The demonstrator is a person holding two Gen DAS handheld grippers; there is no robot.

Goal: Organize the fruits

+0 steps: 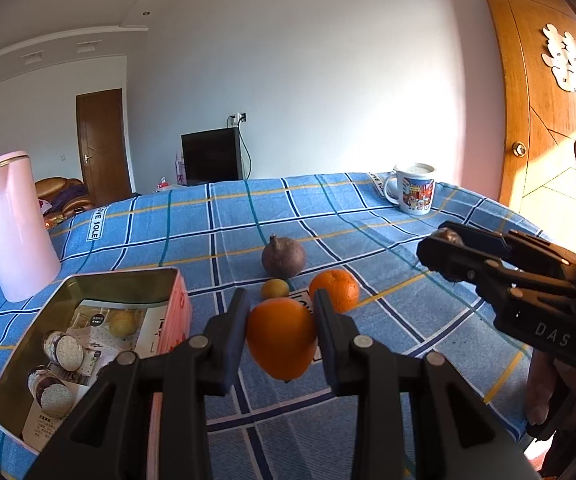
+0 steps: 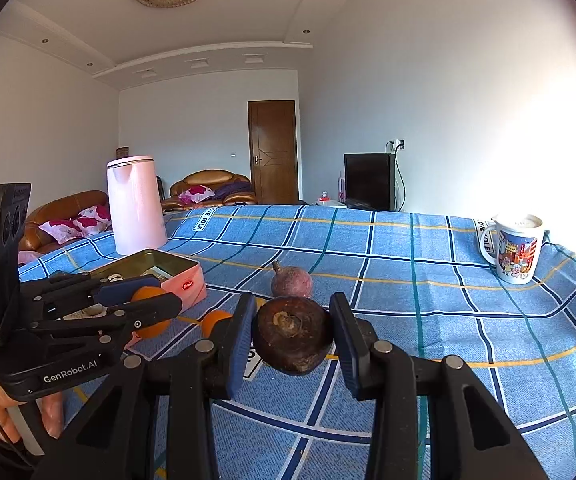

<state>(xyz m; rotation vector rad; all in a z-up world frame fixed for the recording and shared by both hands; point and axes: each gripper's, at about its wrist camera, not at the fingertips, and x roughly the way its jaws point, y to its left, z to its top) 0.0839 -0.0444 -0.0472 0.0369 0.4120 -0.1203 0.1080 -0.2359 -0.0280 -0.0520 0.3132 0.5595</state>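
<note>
My left gripper [image 1: 282,316] is shut on an orange [image 1: 282,338] and holds it above the blue checked tablecloth [image 1: 248,216]. My right gripper [image 2: 293,330] is shut on a dark brown round fruit [image 2: 294,334], also lifted. On the cloth lie a second orange [image 1: 335,289], a small yellow fruit [image 1: 275,289] and a purplish-brown fruit with a stem [image 1: 283,257], which also shows in the right wrist view [image 2: 291,281]. The right gripper appears at the right of the left wrist view [image 1: 440,250]; the left gripper appears at the left of the right wrist view [image 2: 156,304].
An open pink tin [image 1: 88,284] with biscuits and leaflets sits at the left. A pink kettle [image 1: 14,224] stands behind it. A printed mug [image 1: 414,188] stands at the far right corner. A wooden door [image 1: 548,120] is to the right.
</note>
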